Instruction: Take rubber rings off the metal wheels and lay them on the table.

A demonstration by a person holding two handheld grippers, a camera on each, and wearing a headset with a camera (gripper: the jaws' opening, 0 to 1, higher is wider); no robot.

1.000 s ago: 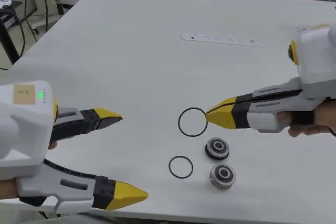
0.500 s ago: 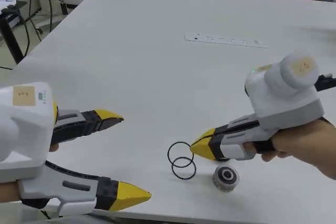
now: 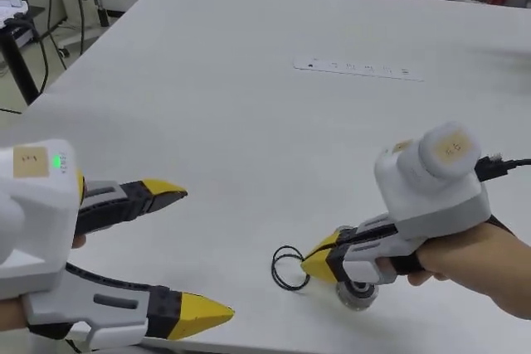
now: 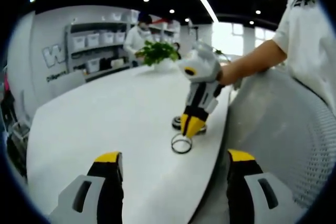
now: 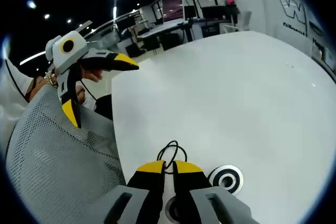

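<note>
Pinching rubber ring (image 3: 275, 268), right gripper (image 3: 309, 264) half-hiding wheels (image 3: 357, 294), left gripper (image 3: 207, 254) wide, white strip (image 3: 358, 68) beyond

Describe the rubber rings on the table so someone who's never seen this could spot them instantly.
On the white table, go to its near edge, where the right hand-held gripper points its yellow tips. The rubber rings overlap at those tips: thin bare black loops, unlike the chunky metal wheel beside them.

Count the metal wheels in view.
2 metal wheels. One lies beside the right gripper; the other sits under it, mostly hidden.
</note>
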